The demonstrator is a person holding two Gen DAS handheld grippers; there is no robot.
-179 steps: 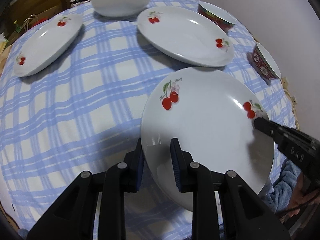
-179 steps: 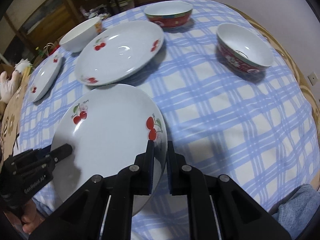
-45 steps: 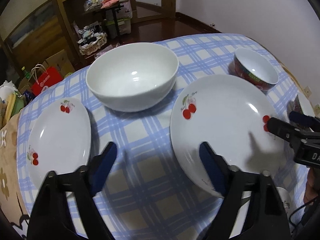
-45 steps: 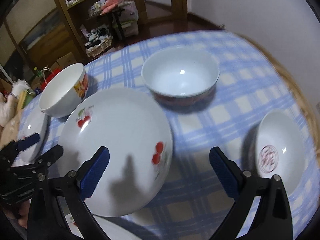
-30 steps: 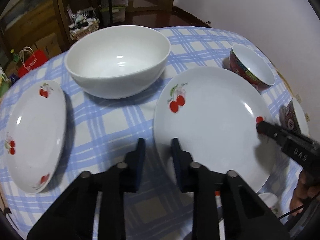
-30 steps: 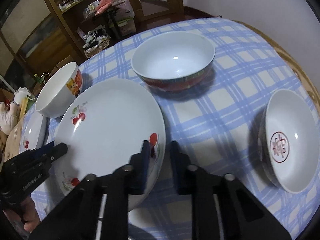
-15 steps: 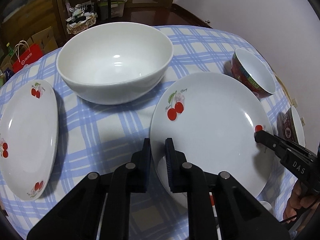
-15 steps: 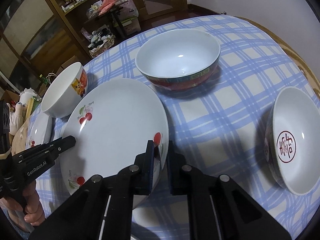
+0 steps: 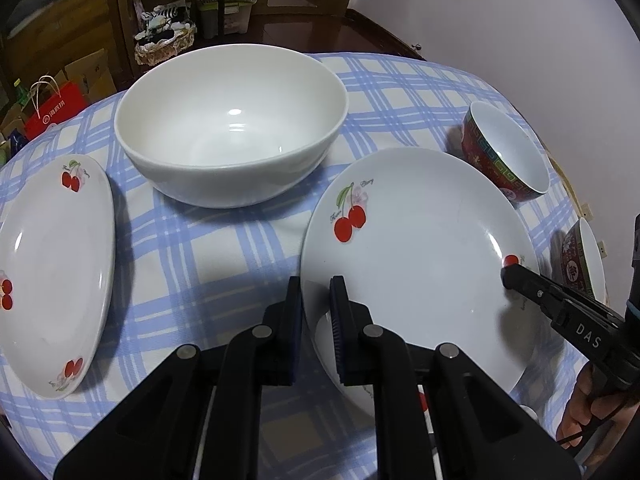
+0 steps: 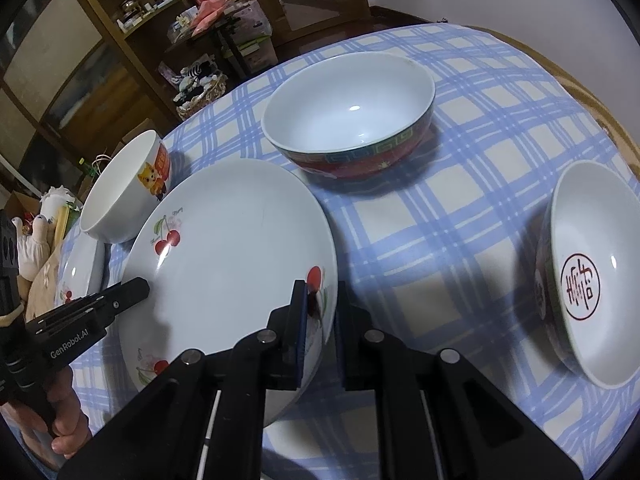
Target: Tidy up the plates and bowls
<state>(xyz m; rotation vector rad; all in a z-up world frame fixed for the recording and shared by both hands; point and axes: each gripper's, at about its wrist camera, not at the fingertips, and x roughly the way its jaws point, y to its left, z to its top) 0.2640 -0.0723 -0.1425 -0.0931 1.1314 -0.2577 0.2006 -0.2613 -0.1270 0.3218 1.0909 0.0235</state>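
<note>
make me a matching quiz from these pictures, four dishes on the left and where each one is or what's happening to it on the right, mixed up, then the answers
1. large cherry plate
2. big white bowl
3. small cherry plate
4. bowl with red seal

A. right edge of the right wrist view
B. left edge of the left wrist view
C. clamped at its rim by the left gripper and right gripper
D. behind the clamped plate, cartoon cat on its side

Pairs: 1-C, 2-D, 3-B, 4-A

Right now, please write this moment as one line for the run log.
left gripper: shut on cherry plate near rim | right gripper: shut on opposite rim | white bowl: behind plate
</note>
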